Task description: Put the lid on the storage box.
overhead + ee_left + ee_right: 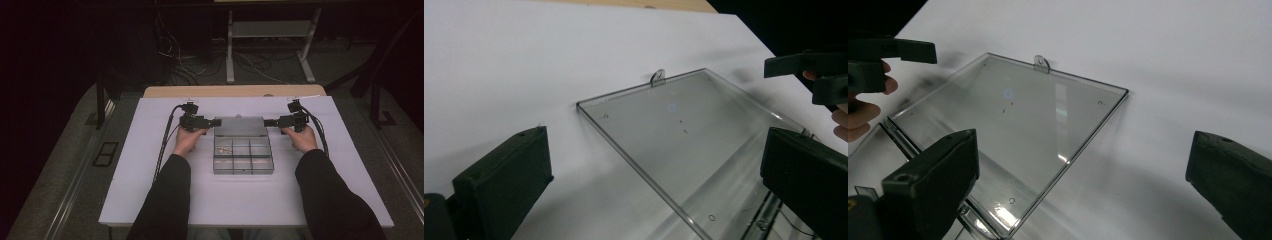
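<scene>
A clear plastic compartment box point(243, 159) lies open in the middle of the white table, its lid point(240, 126) folded back flat on the far side. One near-left compartment holds a few small pale items point(225, 149). My left gripper point(216, 121) is at the lid's left edge, open, with that edge of the lid point(674, 130) running between its wide-apart jaws. My right gripper point(268, 122) mirrors it at the right edge, also open, with the lid point(1013, 125) partly between its jaws. Neither holds anything. A small hanging tab point(657, 77) sticks out from the lid's far edge.
The white board point(150, 190) covers the table, with bare wood point(235, 91) along the far edge. Cables point(167, 140) trail from both grippers. The opposite gripper shows at the top right point(809, 70) and top left point(883, 55) of the gripper views. A desk frame point(270, 45) stands on the floor beyond.
</scene>
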Demonstrator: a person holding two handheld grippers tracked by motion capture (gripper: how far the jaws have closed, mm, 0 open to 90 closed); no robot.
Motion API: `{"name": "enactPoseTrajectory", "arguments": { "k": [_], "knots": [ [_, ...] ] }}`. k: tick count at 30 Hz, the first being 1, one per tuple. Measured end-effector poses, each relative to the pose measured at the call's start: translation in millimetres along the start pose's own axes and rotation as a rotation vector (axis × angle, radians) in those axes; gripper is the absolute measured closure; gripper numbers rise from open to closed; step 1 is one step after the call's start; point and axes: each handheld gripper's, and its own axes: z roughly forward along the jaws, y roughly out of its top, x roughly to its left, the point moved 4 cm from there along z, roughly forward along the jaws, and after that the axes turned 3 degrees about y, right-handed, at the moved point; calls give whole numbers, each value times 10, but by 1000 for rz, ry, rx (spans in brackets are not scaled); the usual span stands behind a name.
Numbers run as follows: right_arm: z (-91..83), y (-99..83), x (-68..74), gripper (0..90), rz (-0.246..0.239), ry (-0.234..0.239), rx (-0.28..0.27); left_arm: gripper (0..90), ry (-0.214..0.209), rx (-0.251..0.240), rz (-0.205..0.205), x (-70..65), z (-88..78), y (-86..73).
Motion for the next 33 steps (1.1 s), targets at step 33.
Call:
{"name": "enactPoseTrajectory", "arguments": {
  "k": [33],
  "knots": [
    [293, -140, 160, 261, 60, 72, 90, 343, -95, 88, -90, -67, 151, -183]
  ]
}}
